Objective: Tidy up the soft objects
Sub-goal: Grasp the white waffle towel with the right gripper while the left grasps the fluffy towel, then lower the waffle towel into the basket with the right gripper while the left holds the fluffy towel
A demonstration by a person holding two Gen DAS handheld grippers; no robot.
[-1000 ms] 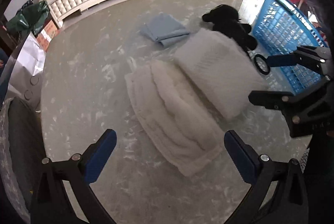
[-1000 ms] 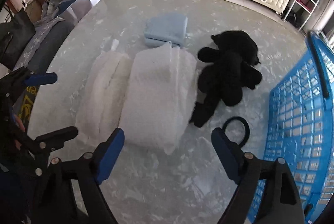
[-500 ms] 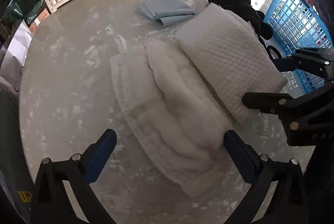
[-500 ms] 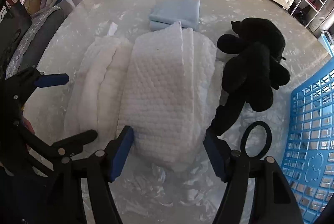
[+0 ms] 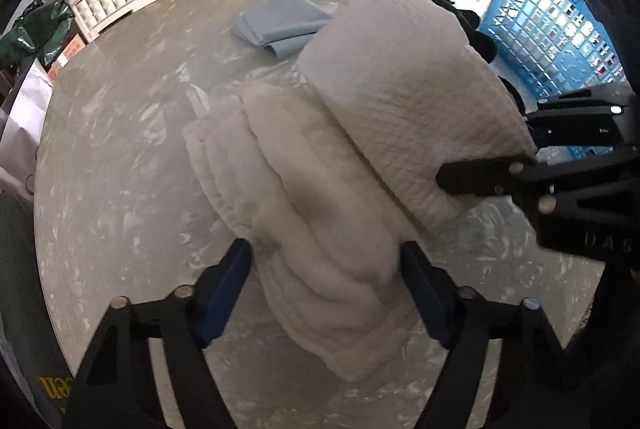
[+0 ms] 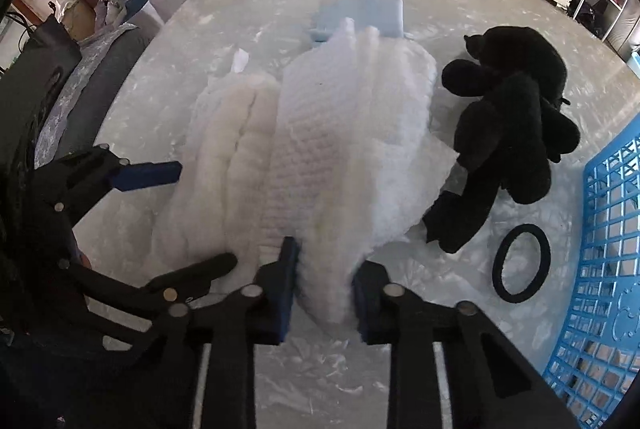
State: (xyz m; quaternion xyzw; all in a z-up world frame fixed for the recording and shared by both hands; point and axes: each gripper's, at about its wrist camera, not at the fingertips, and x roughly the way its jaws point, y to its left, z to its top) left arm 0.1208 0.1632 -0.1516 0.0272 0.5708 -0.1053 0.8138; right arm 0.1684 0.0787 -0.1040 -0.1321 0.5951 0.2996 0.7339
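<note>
The counter (image 5: 120, 157) was pale grey-green marble with white flecks. The waffle-textured towel (image 6: 340, 133) was bright white with a small raised grid; the fluffy towel (image 5: 312, 229) beside it was cream. The folded cloth (image 5: 280, 25) was light blue. The plush toy (image 6: 516, 117) and the hair band (image 6: 520, 261) were black. The basket (image 6: 600, 269) was bright blue latticework. Each tool had black arms and dark blue pads (image 5: 224, 289).

Black linkage grippers (image 5: 326, 293) with silver rivets, blue-padded jaws, faint embossed lettering on one body.
</note>
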